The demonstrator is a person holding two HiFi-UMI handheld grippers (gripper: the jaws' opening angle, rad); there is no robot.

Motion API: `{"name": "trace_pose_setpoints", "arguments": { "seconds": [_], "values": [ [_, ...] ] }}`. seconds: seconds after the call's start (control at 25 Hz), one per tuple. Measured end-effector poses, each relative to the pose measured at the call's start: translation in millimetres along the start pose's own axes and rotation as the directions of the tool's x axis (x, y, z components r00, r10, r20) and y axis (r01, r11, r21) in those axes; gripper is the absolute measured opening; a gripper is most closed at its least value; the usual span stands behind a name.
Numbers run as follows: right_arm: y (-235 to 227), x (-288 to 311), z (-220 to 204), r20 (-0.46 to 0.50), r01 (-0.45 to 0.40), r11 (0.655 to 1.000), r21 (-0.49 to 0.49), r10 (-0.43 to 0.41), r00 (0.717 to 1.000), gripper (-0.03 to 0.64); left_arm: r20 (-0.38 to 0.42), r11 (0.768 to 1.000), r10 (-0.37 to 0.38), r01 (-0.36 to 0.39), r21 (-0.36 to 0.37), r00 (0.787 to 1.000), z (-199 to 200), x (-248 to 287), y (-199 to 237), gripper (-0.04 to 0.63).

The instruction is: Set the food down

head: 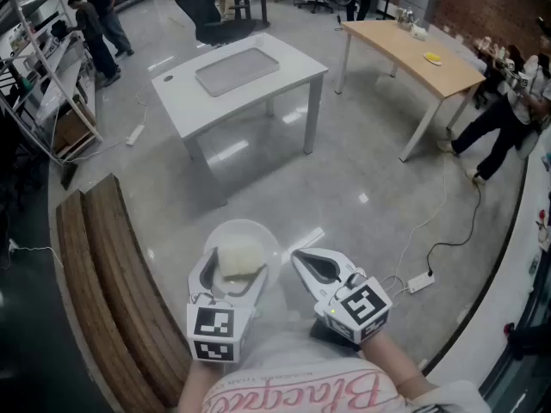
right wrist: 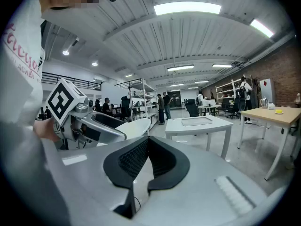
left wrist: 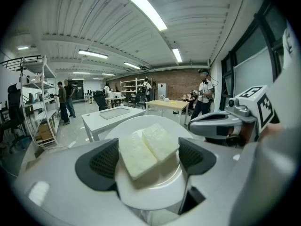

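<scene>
A white plate (head: pixel 250 231) (left wrist: pixel 150 194) carries two pale food blocks (head: pixel 238 258) (left wrist: pixel 148 147) lying side by side. My left gripper (head: pixel 234 274) (left wrist: pixel 148 161) is shut on the plate, its jaws standing wide on either side, and holds it in the air over the grey floor, close to my body. My right gripper (head: pixel 297 255) (right wrist: pixel 146 142) is just right of the plate, shut, with nothing between its pads. In the right gripper view the plate (right wrist: pixel 134 126) shows edge-on to the left. The white table (head: pixel 284 58) (left wrist: pixel 113 117) (right wrist: pixel 197 124) with a grey tray (head: pixel 237 70) stands ahead.
A curved wooden bench (head: pixel 103 274) runs along my left. A wooden table (head: pixel 413 54) stands at the far right, with a person (head: pixel 508 101) beside it. Cables and a power strip (head: pixel 420 282) lie on the floor at right. Two people (head: pixel 95 24) stand by shelves at far left.
</scene>
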State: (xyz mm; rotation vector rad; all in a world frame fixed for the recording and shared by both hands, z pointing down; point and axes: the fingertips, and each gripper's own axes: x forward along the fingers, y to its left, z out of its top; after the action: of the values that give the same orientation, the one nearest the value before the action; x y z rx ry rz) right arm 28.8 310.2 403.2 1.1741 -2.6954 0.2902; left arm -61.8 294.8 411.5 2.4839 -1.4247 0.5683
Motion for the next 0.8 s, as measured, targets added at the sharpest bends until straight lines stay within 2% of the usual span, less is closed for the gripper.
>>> {"name": "trace_pose_setpoints", "arguments": {
  "seconds": [0.48,0.68,0.8],
  "values": [
    [-30,38,11,-0.009,0.018,1.000,-0.016,-0.018,1.000,0.000,0.018,1.000,-0.007,0.007,-0.023,1.000,21,40,33,0.396],
    [-50,62,27,0.051,-0.001,0.999,0.036,-0.001,0.999,0.002,0.016,0.999,-0.019,0.019,-0.026,1.000,34,71,53,0.396],
    [-65,82,32,0.027,0.004,0.999,0.042,-0.005,1.000,0.002,0.013,0.999,-0.028,0.028,-0.031,1.000,42,89,66,0.396]
  ]
}}
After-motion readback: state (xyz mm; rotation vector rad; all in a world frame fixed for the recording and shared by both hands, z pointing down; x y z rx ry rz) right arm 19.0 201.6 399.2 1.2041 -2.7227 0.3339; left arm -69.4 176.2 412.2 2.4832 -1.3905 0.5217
